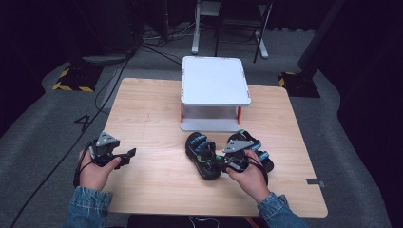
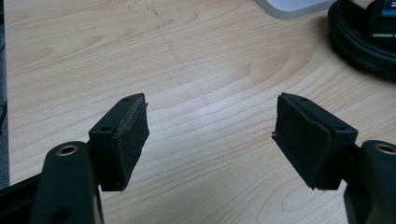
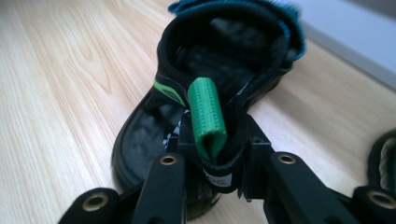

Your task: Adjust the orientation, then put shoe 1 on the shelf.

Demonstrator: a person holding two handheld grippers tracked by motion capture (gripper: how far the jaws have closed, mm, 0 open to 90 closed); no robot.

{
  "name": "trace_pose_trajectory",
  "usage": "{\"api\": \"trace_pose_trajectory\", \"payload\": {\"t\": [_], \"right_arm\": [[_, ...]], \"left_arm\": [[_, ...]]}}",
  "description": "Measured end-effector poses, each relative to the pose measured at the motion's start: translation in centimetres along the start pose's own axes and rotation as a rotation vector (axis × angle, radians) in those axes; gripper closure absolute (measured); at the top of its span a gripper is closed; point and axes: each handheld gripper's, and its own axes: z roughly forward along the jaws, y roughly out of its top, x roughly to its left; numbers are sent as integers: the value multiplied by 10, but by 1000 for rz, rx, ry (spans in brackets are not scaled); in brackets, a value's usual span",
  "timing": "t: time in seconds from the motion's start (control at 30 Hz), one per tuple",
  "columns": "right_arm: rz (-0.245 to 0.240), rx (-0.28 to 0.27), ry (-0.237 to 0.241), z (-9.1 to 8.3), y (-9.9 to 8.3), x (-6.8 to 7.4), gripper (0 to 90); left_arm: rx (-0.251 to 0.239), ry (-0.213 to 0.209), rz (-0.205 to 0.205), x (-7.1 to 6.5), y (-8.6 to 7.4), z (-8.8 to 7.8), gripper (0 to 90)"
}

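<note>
While the right claw (image 3: 212, 163) is clamped on the heel strap of the left sandal (image 1: 202, 154) on the tabletop (image 1: 152, 123), the strap could slip out if pulled fast. The left claw (image 2: 210, 135) is apart and holds nothing. The white shelf stand (image 1: 215, 80) looks bare, the other sandal (image 1: 263, 159) beside it

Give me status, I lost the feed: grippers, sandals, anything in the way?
Left gripper open, idle over table. Right gripper shut on left sandal heel strap. Other sandal beside it. White shelf just beyond.
</note>
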Motion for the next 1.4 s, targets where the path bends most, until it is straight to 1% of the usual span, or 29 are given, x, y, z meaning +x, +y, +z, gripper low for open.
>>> {"api": "trace_pose_trajectory", "payload": {"t": [0.1,0.17,0.27,0.33,0.4,0.53,0.6,0.67,0.7,0.8,0.87,0.93,0.97,1.03,1.07,1.1,1.13,1.17,1.2,1.23,1.27,1.33,1.37,1.4], "right_arm": [[0,-49,-2,-4,6,0,771],[-6,-87,-21,-8,12,0,772],[-2,-147,-51,-12,23,-3,773],[18,-169,-66,-13,30,-7,773],[38,-181,-97,-10,37,-12,773],[93,-184,-169,4,47,-27,772],[121,-188,-200,15,51,-34,771],[145,-182,-227,25,54,-40,771],[156,-174,-248,32,56,-42,770],[170,-170,-305,51,60,-48,765],[172,-170,-329,60,62,-51,762],[173,-157,-351,71,63,-56,741],[168,-167,-350,75,63,-58,731],[153,-180,-365,77,64,-58,670],[153,-173,-369,78,64,-58,625],[143,-179,-378,78,62,-57,578],[126,-189,-390,77,60,-57,495],[118,-191,-398,76,59,-56,429],[112,-192,-391,73,58,-55,375],[123,-207,-372,68,57,-53,339],[126,-236,-361,63,55,-50,331],[106,-237,-343,52,54,-42,313],[97,-238,-323,47,52,-37,335],[81,-233,-309,42,49,-32,403]], "left_arm": [[-4,5,-6,2,-1,0,266],[-4,6,-11,2,-1,-1,266],[-6,4,-12,2,-1,-1,266],[-6,5,-13,2,-1,-1,266],[-7,4,-12,2,-1,-1,266],[-7,5,-11,3,-2,-4,266],[-13,8,-19,3,-2,-4,266],[-12,7,-18,4,-2,-4,266],[-11,7,-16,4,-2,-4,266],[-6,6,-9,4,-3,-4,266],[-6,6,-12,6,-4,-4,266],[-11,9,-21,7,-5,-6,266],[-12,7,-23,7,-6,-6,267],[-13,8,-25,8,-6,-8,267],[-19,13,-26,8,-6,-9,267],[-20,15,-26,8,-6,-9,267],[-20,15,-25,8,-6,-9,267],[-17,13,-21,8,-6,-9,267],[-16,13,-22,7,-6,-9,267],[-16,13,-17,7,-6,-9,268],[-13,11,-17,6,-5,-9,267],[-16,12,-15,4,-5,-8,267],[-17,10,-17,4,-4,-8,267],[-19,9,-16,3,-4,-8,267]]}}
